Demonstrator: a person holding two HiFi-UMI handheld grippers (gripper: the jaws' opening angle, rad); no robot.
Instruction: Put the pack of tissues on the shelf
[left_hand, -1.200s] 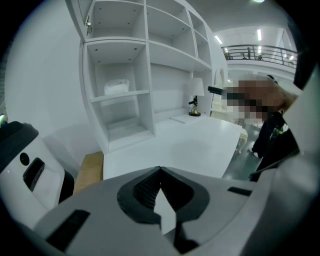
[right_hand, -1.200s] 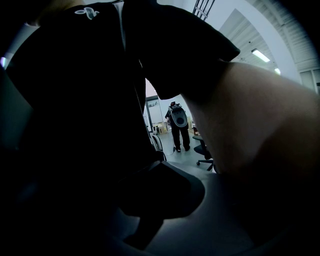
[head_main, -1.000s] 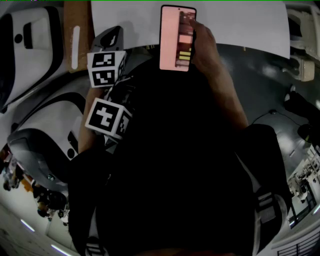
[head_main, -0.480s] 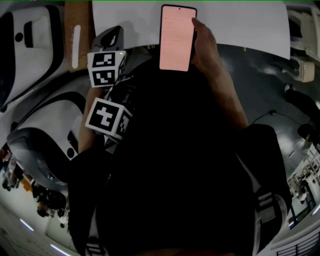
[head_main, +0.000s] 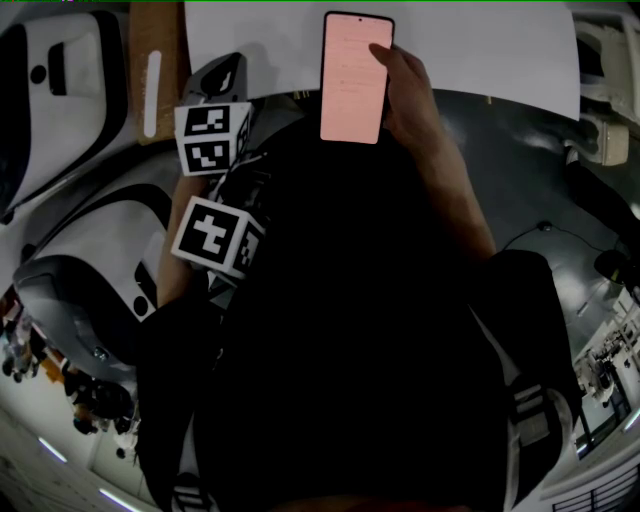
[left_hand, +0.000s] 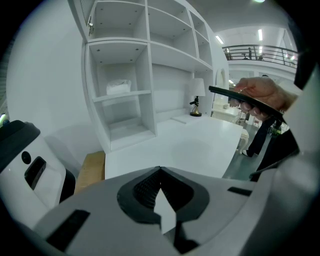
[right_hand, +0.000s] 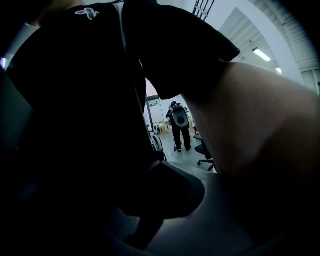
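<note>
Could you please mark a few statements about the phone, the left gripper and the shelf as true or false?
1. A hand holds a phone with a lit screen. True.
2. A white pack lies in a compartment of the shelf. True.
3. The left gripper clamps the white pack. False: its jaws are together on nothing.
4. The lamp stands on the floor. False: it stands on the white table beside the shelf.

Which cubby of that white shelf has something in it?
The middle cubby of the left column: a white pack of tissues lies in it, while the cubby above and the cubby below look bare.
</note>
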